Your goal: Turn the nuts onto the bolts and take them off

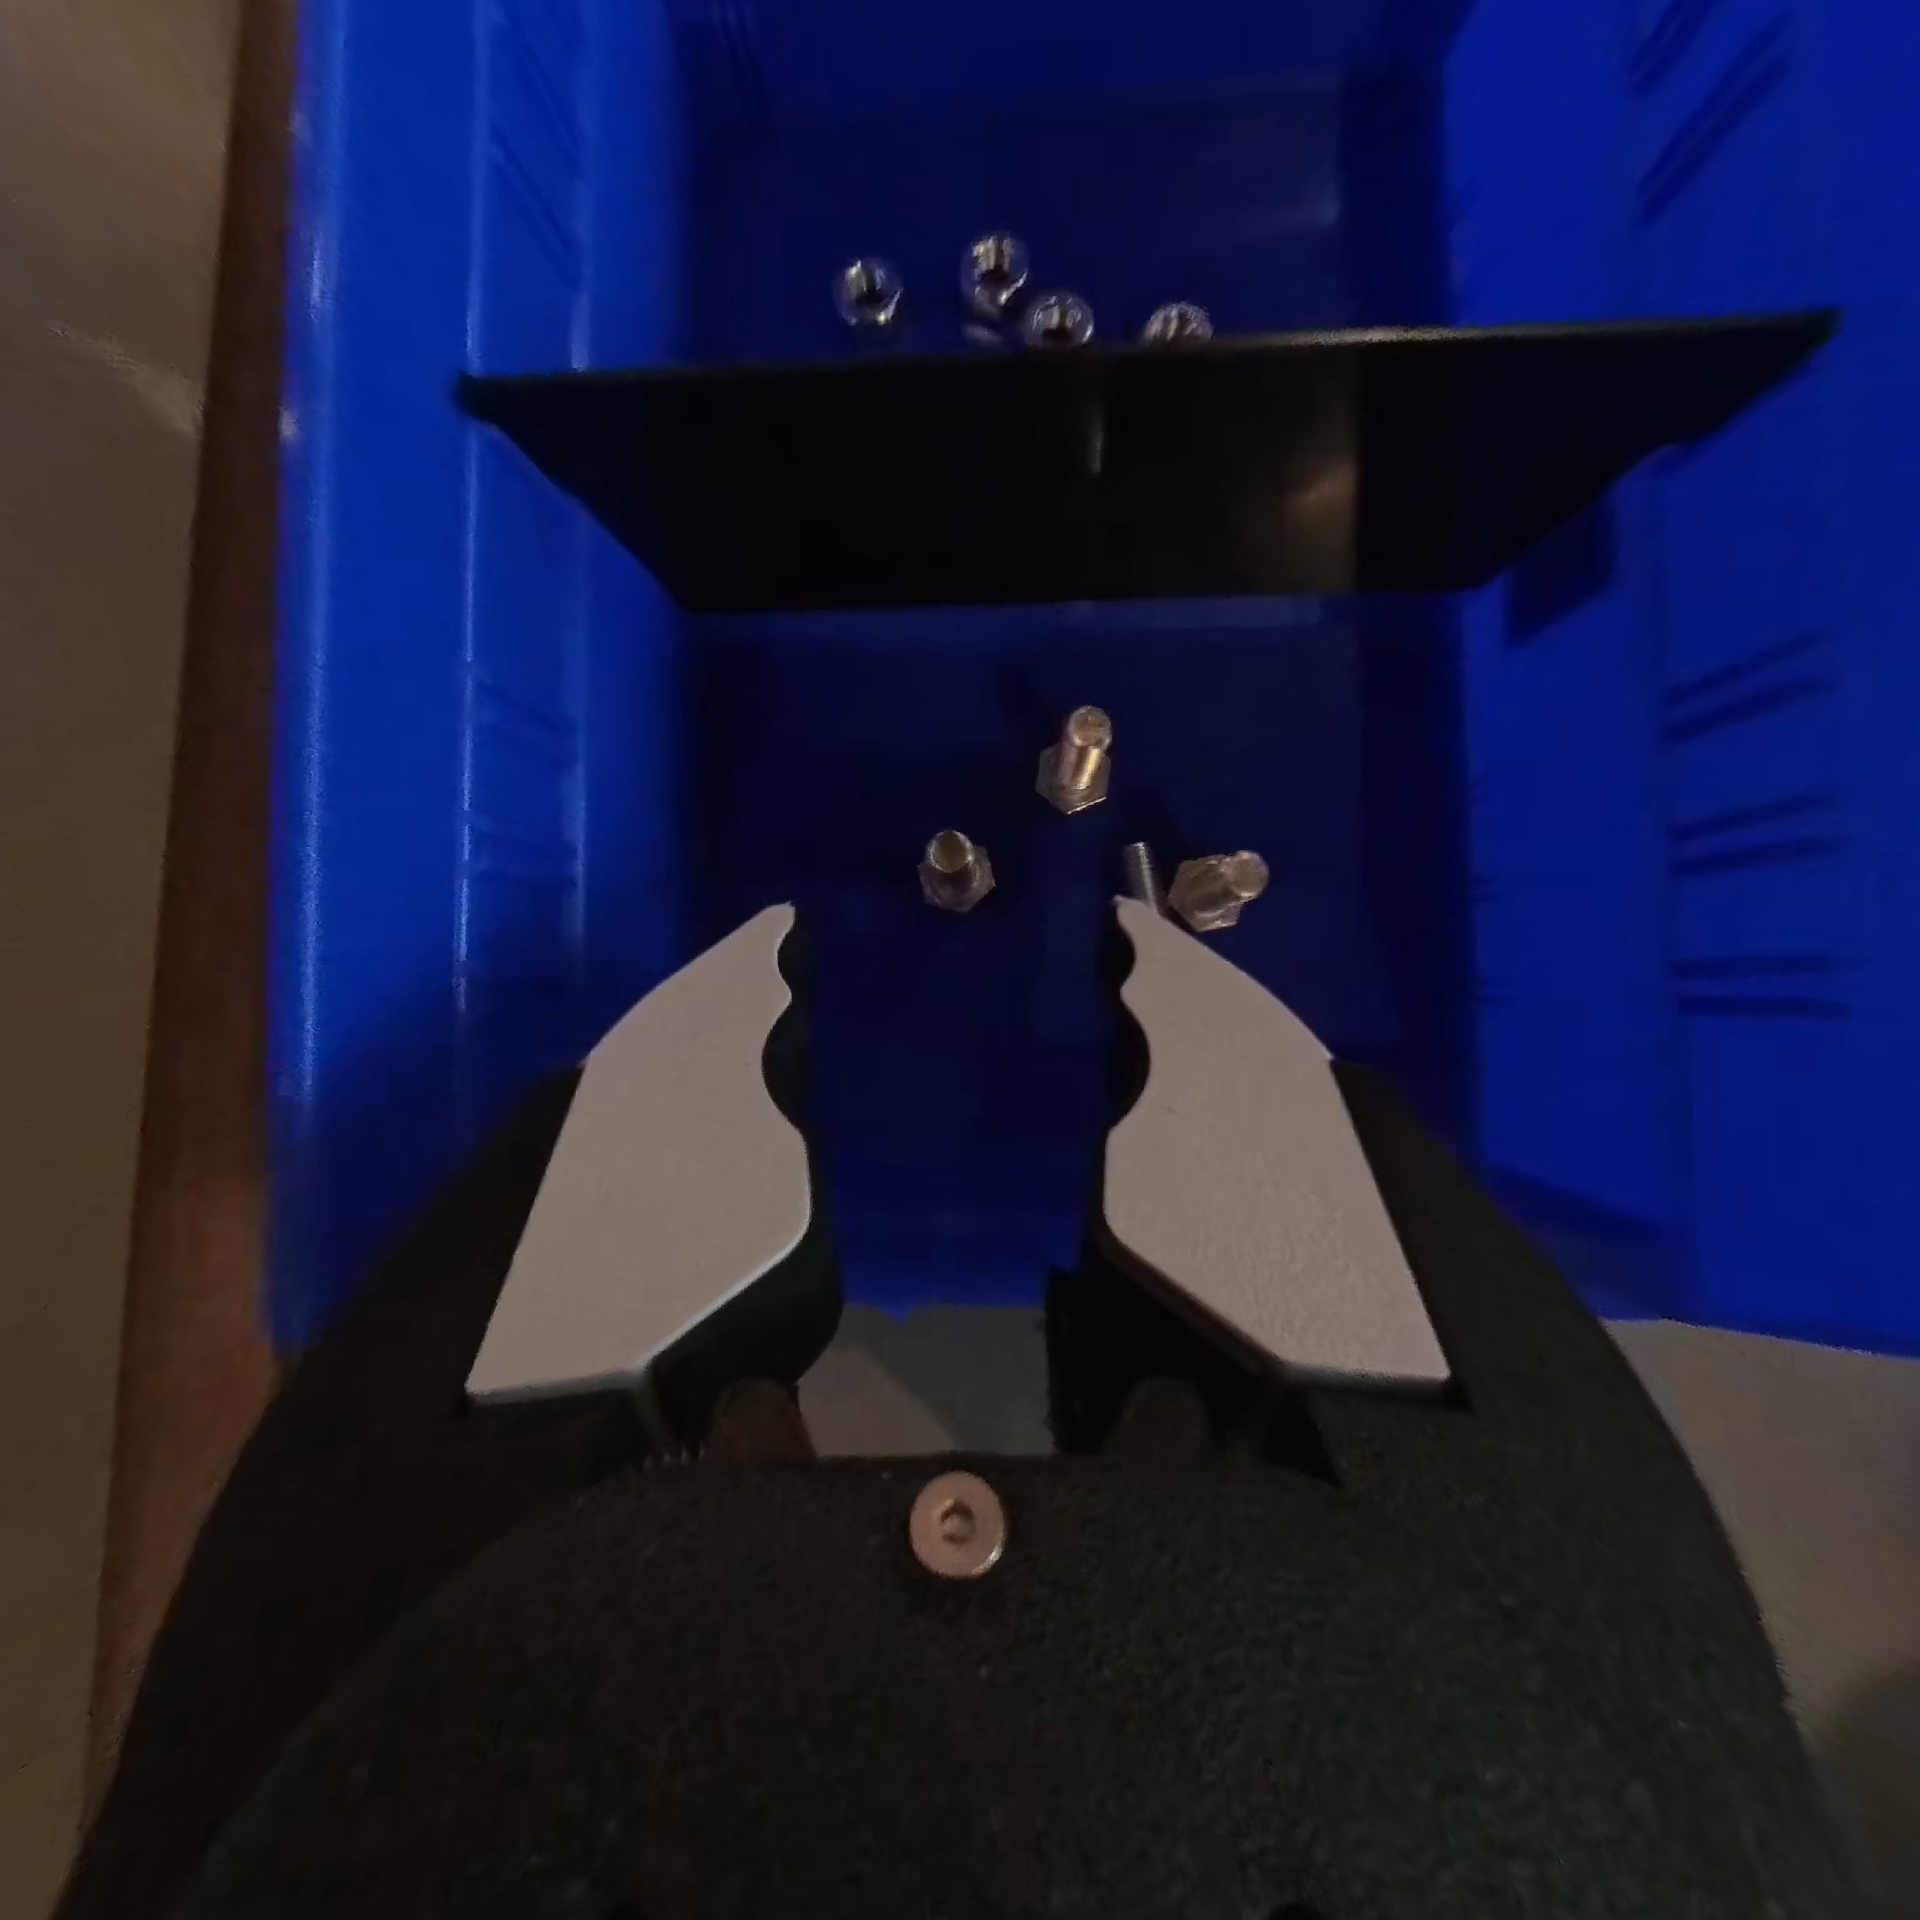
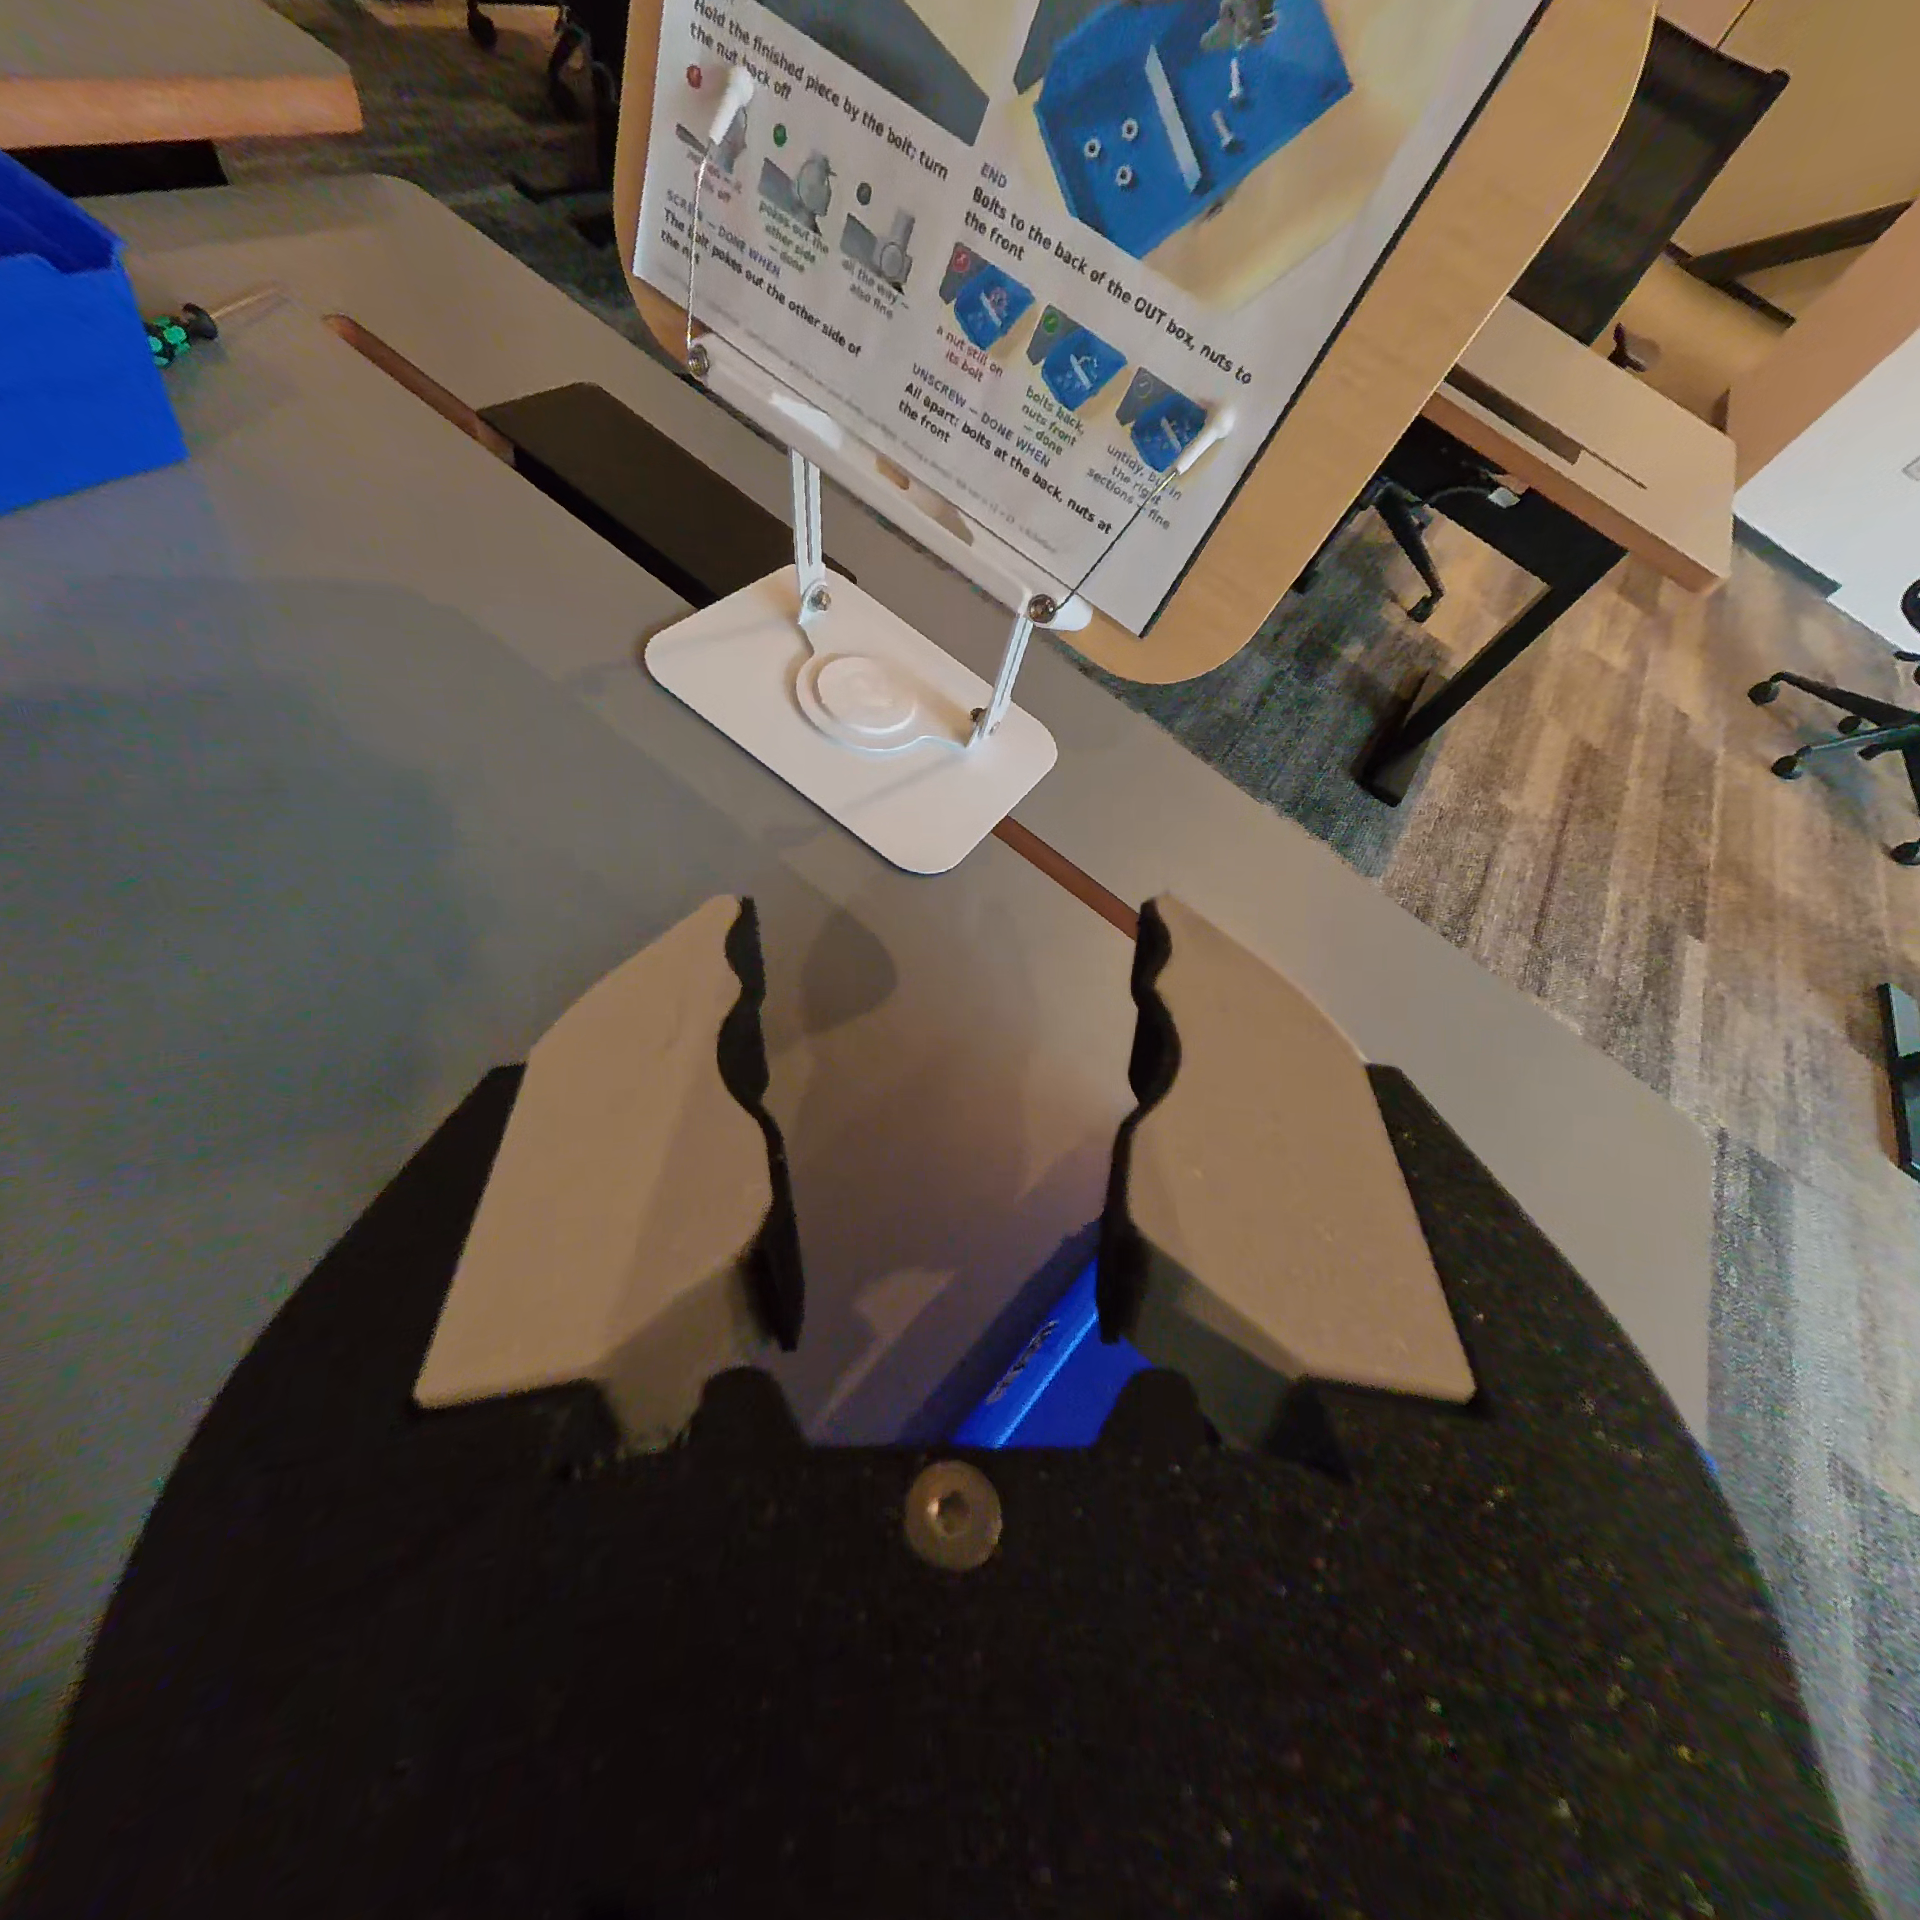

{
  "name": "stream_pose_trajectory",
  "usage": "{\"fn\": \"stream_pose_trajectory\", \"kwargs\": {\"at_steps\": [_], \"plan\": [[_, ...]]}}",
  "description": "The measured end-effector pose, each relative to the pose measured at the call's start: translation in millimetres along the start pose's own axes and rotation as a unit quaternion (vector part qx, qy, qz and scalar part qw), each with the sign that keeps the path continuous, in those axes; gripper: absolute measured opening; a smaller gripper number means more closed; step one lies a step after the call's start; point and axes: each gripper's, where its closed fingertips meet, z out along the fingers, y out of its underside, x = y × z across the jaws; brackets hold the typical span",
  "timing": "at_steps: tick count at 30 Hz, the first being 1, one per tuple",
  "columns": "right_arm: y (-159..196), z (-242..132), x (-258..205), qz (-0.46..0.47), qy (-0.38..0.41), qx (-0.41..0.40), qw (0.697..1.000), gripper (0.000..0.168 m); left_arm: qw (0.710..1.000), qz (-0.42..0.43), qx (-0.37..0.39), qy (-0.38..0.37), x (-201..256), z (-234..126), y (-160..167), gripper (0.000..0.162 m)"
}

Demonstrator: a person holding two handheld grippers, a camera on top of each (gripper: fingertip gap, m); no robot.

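In the left wrist view I look down into a blue bin [image 1: 540, 727] split by a black divider [image 1: 1039, 488]. Several silver nuts [image 1: 997, 265] lie in the far section. Several silver bolts [image 1: 1075, 764] lie in the near section, one [image 1: 951, 868] just ahead of my left fingertips and one [image 1: 1210, 883] by the right finger. My left gripper [image 1: 956, 914] is open and empty, held above the near section. My right gripper [image 2: 940, 914] is open and empty above the grey table [image 2: 312, 831], with a blue bin edge [image 2: 1039, 1382] under it.
A white stand [image 2: 862, 717] holding an instruction sheet [image 2: 935, 260] stands on the table ahead of the right gripper. Another blue bin [image 2: 73, 364] and a small screwdriver [image 2: 182, 327] are at the far left. The table edge runs at the right, with floor and chairs beyond. One gripper's finger ends stand about 65 cm off the other's.
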Motion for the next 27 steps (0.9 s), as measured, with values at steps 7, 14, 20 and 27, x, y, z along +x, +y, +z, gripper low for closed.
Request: {"fn": "stream_pose_trajectory", "kwargs": {"at_steps": [7, 14, 20, 27], "plan": [[2, 1, 0, -0.006, 0.003, -0.008, 1.000, 0.068, 0.999, -0.003, -0.027, 0.017, -1, 15, 2, 0.046], [3, 0, 1, -0.011, 0.008, -0.014, 1.000, 0.069, 0.996, 0.014, -0.087, 0.007, -4, 26, 7, 0.028], [5, 0, 4, -0.010, 0.014, -0.017, 1.000, 0.069, 0.995, 0.015, -0.096, 0.022, 0, 34, 7, 0.010], [10, 2, 2, -0.013, 0.011, -0.032, 0.999, 0.069, 0.996, 0.035, -0.087, 0.011, 3, 11, -7, 0.010]]}}
